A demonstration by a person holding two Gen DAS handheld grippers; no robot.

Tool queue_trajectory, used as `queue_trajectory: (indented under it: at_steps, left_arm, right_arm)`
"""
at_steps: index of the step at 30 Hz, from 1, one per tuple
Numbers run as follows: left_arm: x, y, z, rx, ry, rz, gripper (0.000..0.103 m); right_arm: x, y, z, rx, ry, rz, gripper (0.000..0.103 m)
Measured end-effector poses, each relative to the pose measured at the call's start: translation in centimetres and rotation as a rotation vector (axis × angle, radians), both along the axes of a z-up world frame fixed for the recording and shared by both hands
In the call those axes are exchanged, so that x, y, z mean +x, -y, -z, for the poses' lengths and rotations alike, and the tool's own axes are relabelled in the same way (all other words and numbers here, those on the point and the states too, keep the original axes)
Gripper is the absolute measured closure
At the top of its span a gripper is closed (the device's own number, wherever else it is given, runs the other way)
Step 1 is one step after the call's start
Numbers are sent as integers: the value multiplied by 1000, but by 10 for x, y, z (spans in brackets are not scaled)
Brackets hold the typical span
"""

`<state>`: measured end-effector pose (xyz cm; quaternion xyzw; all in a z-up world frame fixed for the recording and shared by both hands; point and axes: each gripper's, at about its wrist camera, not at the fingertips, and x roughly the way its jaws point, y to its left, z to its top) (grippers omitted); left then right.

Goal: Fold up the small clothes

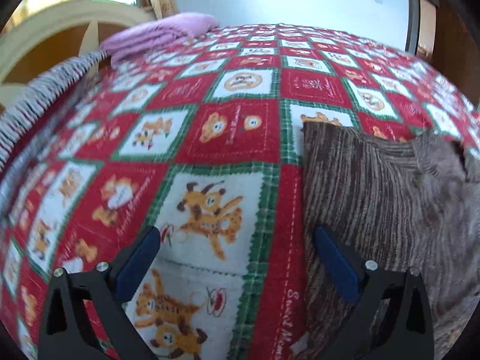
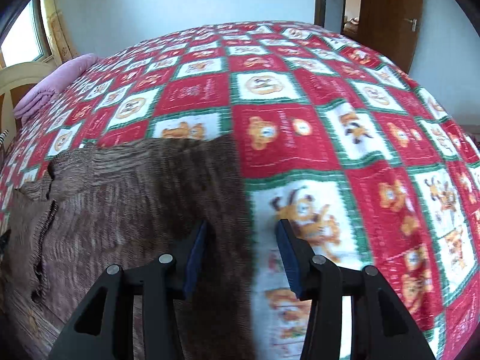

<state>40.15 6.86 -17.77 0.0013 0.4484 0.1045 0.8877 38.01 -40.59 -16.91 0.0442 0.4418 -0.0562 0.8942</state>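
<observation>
Spread across the bed, a red checked quilt [image 1: 240,132] carries the brown knit garment [image 2: 144,186] — soft, limp, light, I judge. Both my claws gape empty: left gripper [image 1: 237,234] straddles its left edge, right gripper [image 2: 243,225] its right edge — best pinched at corners.

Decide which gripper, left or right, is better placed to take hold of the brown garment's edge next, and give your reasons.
Probably the right gripper: its open jaws straddle the garment's side edge, one finger over the cloth. The left gripper stands wider, mostly over the blanket, with one finger at the garment's edge.
</observation>
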Motion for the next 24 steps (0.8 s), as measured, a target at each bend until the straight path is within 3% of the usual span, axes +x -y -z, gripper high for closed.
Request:
queue_trajectory:
  at_steps: [3, 6, 9, 14, 16, 20, 24]
  left_arm:
    - [-2, -2, 0, -38, 3, 5, 0]
    - [-12, 0, -4, -50, 3, -6, 0]
    - [-36, 4, -4, -73, -1, 4, 0]
    - [-51, 4, -2, -87, 6, 3, 0]
    - [-48, 4, -1, -89, 0, 5, 0]
    - [-55, 2, -4, -104, 13, 0, 0]
    - [-81, 4, -16, -107, 44, 6, 0]
  right_arm:
    - [-8, -3, -6, -17, 14, 7, 55]
    - [-35, -8, -21, 58, 56, -24, 54]
    - [-55, -13, -8, 17, 6, -57, 54]
    - [-67, 14, 0, 86, 23, -11, 53]
    - [-67, 9, 0, 41, 26, -16, 53]
    - [-83, 14, -10, 105, 51, 5, 52]
    - [-115, 4, -23, 80, 68, -48, 51]
